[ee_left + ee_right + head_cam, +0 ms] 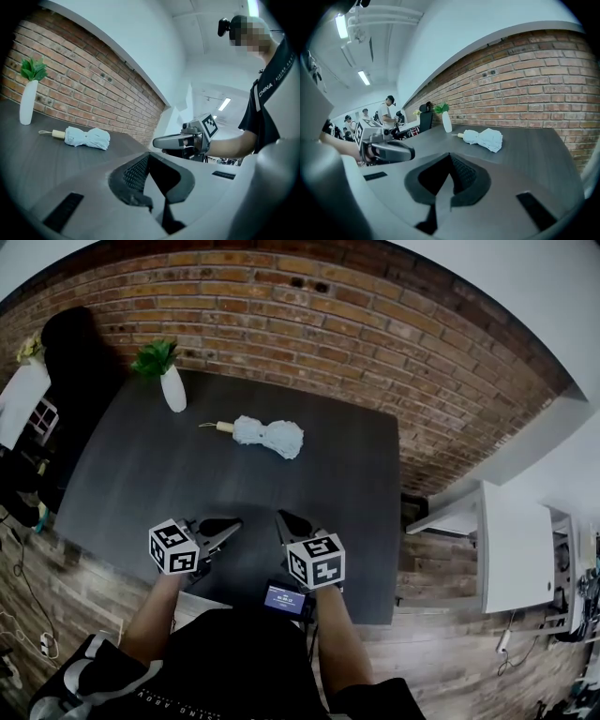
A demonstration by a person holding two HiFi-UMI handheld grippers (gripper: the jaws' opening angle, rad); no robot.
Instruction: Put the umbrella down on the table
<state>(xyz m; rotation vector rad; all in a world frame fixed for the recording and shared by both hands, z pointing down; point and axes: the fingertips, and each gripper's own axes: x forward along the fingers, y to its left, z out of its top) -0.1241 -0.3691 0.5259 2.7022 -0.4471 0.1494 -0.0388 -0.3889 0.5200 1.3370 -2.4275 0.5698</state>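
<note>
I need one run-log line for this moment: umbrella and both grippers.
folded pale blue umbrella: lying on dark table | left gripper: shut, empty | right gripper: shut, empty

The word "CHINA" is seen printed in white capitals down the front of the person's black shirt [266, 93], as caught in the left gripper view. In the head view, a small lit screen [284, 599] is shown, its lines too small to be read.
</note>
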